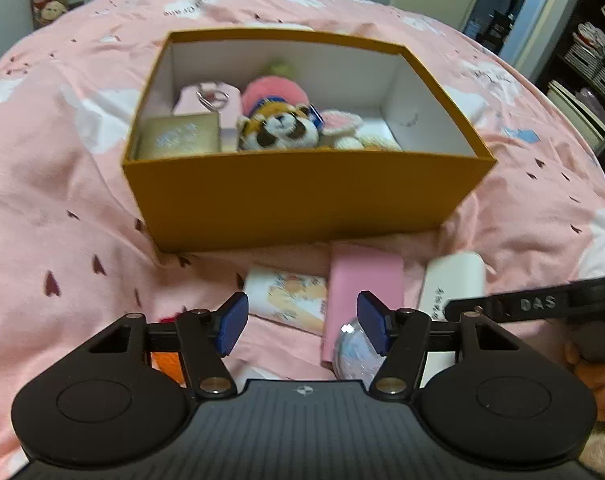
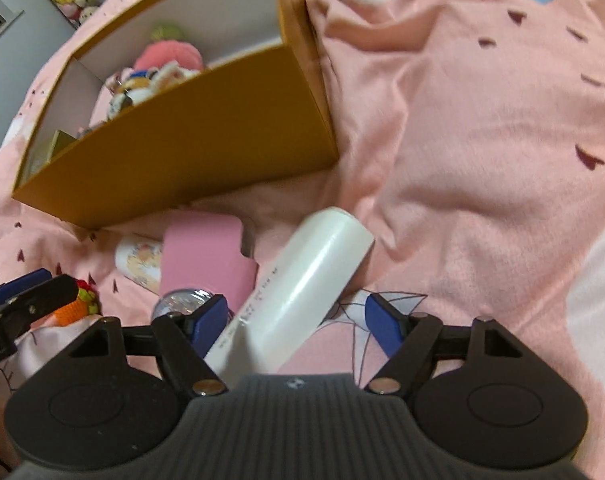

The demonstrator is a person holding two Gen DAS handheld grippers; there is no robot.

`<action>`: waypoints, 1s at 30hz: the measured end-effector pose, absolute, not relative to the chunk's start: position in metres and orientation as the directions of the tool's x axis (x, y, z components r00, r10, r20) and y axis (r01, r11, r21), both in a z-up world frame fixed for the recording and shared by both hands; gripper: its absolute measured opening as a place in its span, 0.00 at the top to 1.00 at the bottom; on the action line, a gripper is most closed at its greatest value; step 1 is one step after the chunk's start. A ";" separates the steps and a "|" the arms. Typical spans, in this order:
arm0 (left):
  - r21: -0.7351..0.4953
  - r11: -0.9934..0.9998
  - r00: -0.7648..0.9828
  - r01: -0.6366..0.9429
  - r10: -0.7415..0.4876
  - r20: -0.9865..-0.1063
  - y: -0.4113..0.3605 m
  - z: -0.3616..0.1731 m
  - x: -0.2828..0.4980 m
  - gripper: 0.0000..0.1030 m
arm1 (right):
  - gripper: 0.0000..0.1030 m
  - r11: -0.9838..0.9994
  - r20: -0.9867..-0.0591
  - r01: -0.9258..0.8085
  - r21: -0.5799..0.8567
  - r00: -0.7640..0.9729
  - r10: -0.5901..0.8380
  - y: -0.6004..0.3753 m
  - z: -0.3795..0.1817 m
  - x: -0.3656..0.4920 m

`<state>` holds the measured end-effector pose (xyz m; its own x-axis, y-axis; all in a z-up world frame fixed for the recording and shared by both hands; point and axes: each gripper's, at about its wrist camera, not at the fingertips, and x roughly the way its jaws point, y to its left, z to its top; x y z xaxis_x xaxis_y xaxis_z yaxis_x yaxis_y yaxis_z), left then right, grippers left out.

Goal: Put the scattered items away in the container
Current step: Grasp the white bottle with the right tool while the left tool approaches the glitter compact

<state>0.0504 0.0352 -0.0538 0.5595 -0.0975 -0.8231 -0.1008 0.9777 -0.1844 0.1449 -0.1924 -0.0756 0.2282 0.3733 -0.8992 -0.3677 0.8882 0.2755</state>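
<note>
The mustard box (image 1: 302, 200) stands open on the pink bed and holds a red panda plush (image 1: 280, 126), a pink plush, a small gold box (image 1: 180, 136) and a keyring. In front of it lie a patterned white tube (image 1: 286, 296), a pink case (image 1: 366, 280), a white cylinder (image 1: 454, 280) and a clear glitter ball (image 1: 354, 352). My left gripper (image 1: 302, 324) is open above the tube and case, touching neither. My right gripper (image 2: 294, 324) is open, straddling the near end of the white cylinder (image 2: 302, 280), with a gap at the right pad.
An orange crochet toy (image 2: 78, 308) lies by the left gripper's fingers (image 2: 34, 296). The pink case (image 2: 206, 256) and ball (image 2: 178, 300) crowd the cylinder's left side. Rumpled bedding (image 2: 482, 160) spreads to the right. A hand (image 1: 594, 372) holds the right gripper; shelves (image 1: 582, 80) stand beyond the bed.
</note>
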 end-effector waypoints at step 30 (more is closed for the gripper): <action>-0.291 0.957 0.337 -0.016 -0.269 -0.902 0.017 -0.120 0.075 0.47 | 0.64 0.792 -0.857 -0.529 0.305 0.210 0.471 -0.172 -0.065 0.131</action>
<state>0.0746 0.0168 -0.1196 0.3373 -0.2687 -0.9023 -0.0159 0.9567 -0.2908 0.1306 -0.1720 -0.0653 0.2100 0.4705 -0.8570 -0.5291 0.7918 0.3051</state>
